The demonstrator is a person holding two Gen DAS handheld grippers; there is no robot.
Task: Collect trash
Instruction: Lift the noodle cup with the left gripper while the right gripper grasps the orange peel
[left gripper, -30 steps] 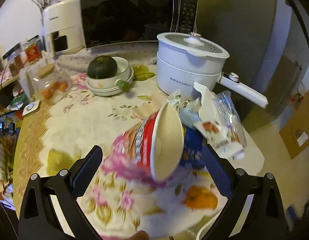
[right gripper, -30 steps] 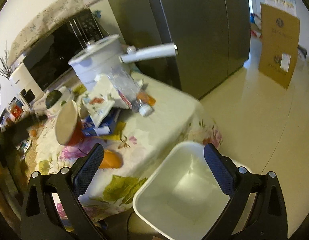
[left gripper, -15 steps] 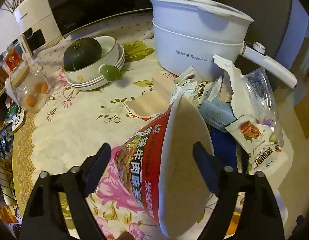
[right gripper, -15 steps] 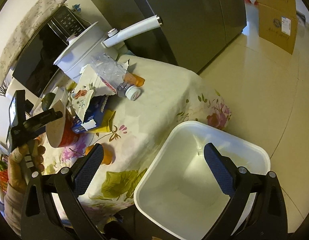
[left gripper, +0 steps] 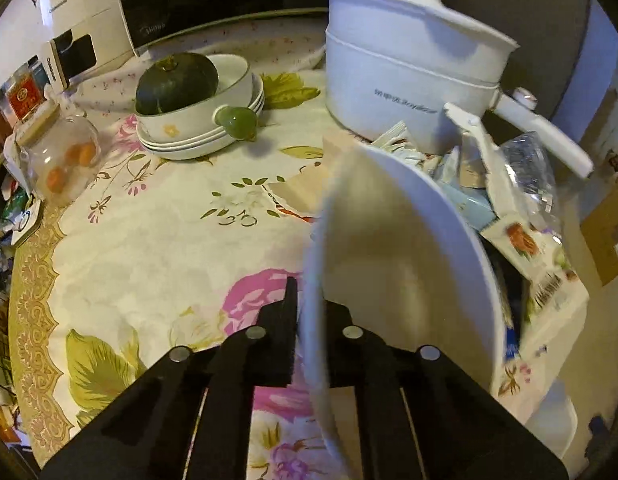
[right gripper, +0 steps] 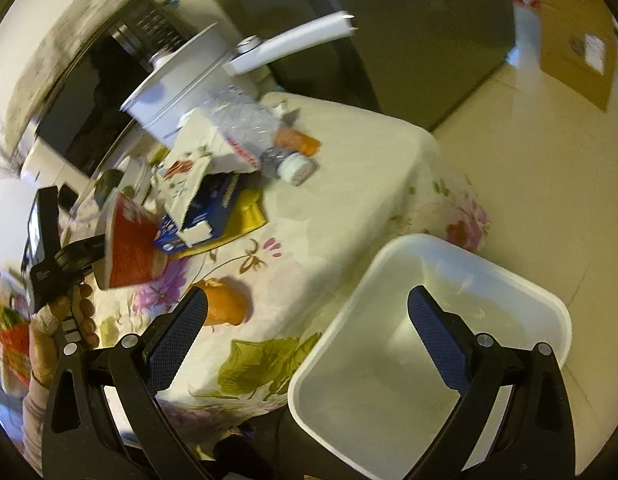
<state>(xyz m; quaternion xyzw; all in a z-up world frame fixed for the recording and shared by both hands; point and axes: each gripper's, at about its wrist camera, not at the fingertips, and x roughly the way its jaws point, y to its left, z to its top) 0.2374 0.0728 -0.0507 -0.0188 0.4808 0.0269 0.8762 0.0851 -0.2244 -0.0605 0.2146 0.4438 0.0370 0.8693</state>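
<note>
Pinching only the thin rim of the noodle cup (left gripper: 397, 280), the left gripper's (left gripper: 309, 320) closed jaws risk letting it twist free; the right gripper (right gripper: 307, 320) hangs wide open and empty above the bin (right gripper: 429, 272).

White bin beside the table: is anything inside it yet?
The white bin looks empty: bare white floor and walls. Its near part is hidden behind the right hand-held gripper, so that part is unconfirmed.

A red noodle cup (right gripper: 129, 248) lies on a cream tablecloth (left gripper: 157, 240) patterned with pink flowers.
</note>
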